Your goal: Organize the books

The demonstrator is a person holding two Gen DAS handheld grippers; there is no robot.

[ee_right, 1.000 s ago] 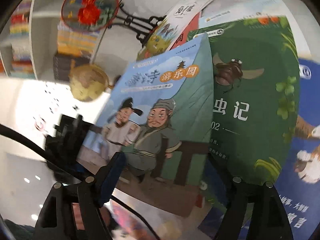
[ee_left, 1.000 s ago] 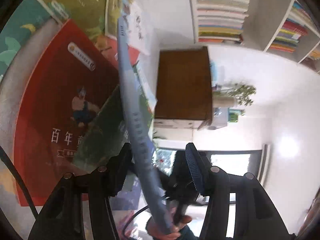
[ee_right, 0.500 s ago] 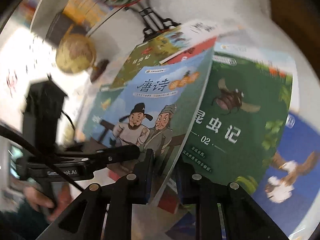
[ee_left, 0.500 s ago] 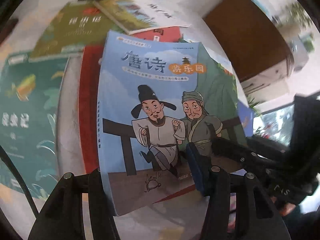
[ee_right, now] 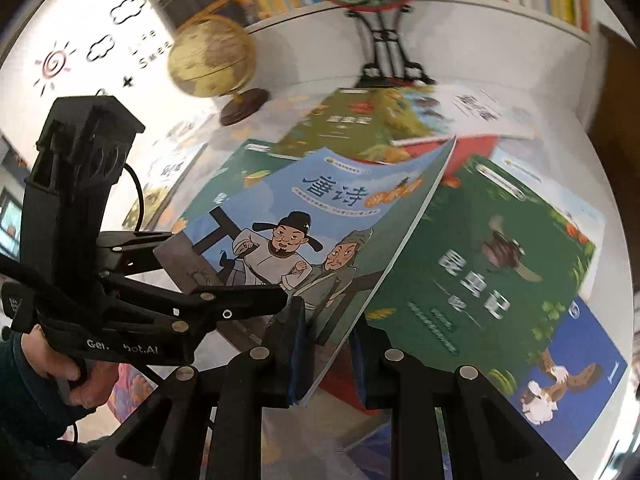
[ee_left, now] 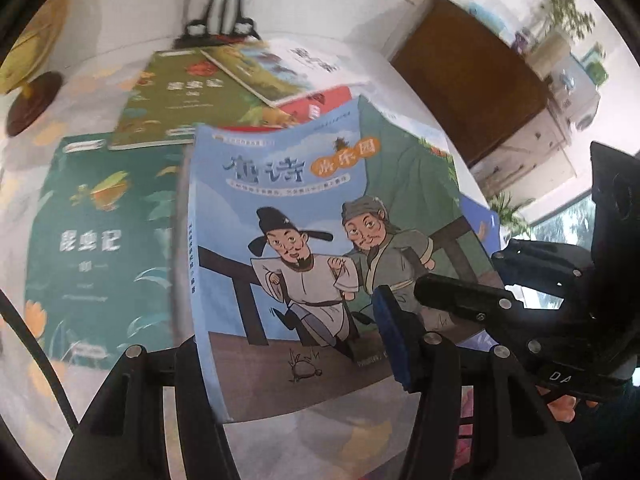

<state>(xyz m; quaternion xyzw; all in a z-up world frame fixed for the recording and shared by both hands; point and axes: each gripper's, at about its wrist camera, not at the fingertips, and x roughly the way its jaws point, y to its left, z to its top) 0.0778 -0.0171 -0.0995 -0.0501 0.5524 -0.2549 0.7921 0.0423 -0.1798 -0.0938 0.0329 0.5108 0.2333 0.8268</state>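
Two black tongs share one thin blue paperback with two cartoon men on its cover [ee_left: 320, 240], lifted and tilted above the table. Right gripper [ee_right: 326, 354] is pinched tight on the book's lower edge. Left gripper [ee_left: 296, 344] stands half wide, with the book's lower corner between its pads; whether they press I cannot tell. Beneath lie a dark green insect book [ee_right: 480, 272], a teal book [ee_left: 100, 240] and an olive one [ee_left: 180, 96] on the white table [ee_left: 120, 32]. A tan globe [ee_right: 212, 56] stands behind.
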